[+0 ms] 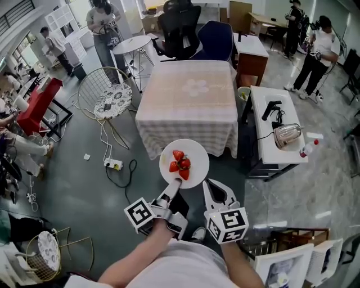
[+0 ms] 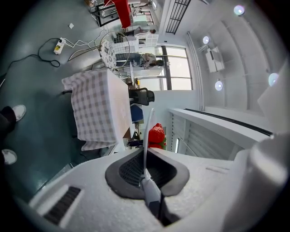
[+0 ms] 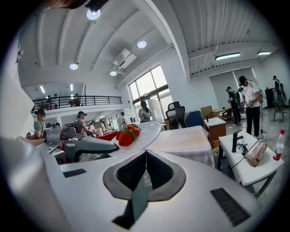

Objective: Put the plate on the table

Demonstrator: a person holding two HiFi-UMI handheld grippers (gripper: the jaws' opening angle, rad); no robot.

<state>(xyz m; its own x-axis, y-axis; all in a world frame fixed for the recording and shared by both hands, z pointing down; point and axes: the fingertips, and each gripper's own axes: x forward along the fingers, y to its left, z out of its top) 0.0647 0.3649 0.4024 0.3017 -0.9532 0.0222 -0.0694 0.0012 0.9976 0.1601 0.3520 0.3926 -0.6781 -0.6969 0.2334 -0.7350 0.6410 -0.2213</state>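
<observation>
Up in the air, the white plate [image 1: 191,149] with red strawberries [image 1: 180,164] on it is held over the floor [image 1: 84,185], just on the near side of the counter [image 1: 188,95] with the checked cloth. The left tongs [image 1: 175,183] pinch the plate's near edge. The right tongs [image 1: 209,185] are closed with nothing in them, just right of that edge.

Lighting: bright, even mix of daylight and overhead light. Glare: your ceiling lamps [image 3: 93,13] flare upper left in the right gripper view; windows [image 3: 147,88] wash out at centre. Shadows: soft, faint. Distortion: both gripper views fisheye, corners black. Focus: nearest foreground soft; your head view sharp, plate [image 1: 198,160] near-white, detail thin.
</observation>
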